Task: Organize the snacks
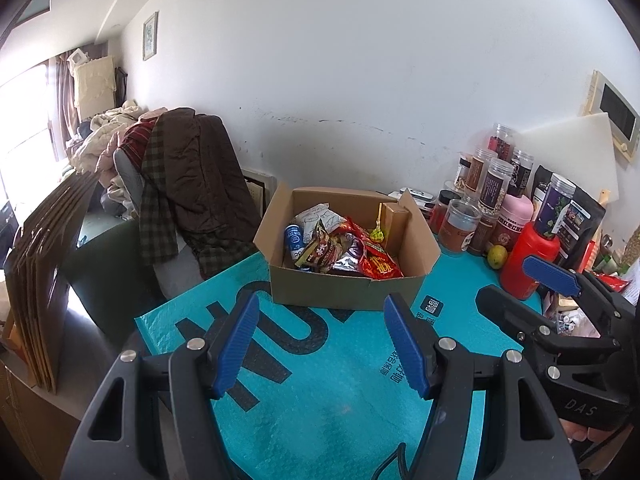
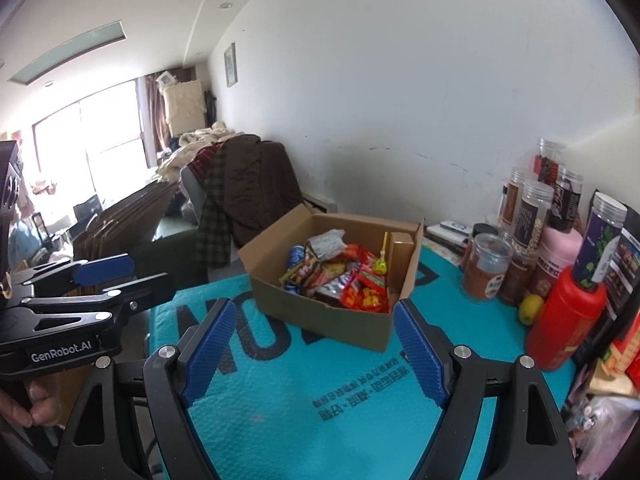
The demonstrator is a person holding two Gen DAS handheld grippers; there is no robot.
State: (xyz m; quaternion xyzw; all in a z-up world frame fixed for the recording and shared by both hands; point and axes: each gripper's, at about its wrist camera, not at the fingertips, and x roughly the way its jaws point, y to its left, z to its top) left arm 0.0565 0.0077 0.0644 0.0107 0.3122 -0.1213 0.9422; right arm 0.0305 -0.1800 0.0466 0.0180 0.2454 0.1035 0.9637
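- Left gripper point(image 1: 320, 344): sitting nearest the lens, fingers standing apart with nothing between them, hovering over the teal mat point(image 1: 340, 420) short of the box.
- Right gripper point(image 2: 312, 356): also hanging over the mat, fingers spread wider, holding nothing.
- Cardboard box point(image 1: 344, 292): resting open on the far part of the mat, flaps up; snacks point(image 1: 348, 252) are lying heaped inside it, foil and red packets overlapping, a yellow lollipop point(image 1: 377, 234) standing at the right rear.
- Risk, grip: slick wrappers are likely sliding out of a shallow pinch; overlapping packets may be coming up two at a time.
- Risk, box: light carton is probably shifting if a finger is catching its near wall or a flap.
- Risk, surroundings: jars point(image 1: 480, 200) and a red bottle point(image 1: 528, 256) are crowding the right side, near the right gripper's path; a wide swing could be toppling them.
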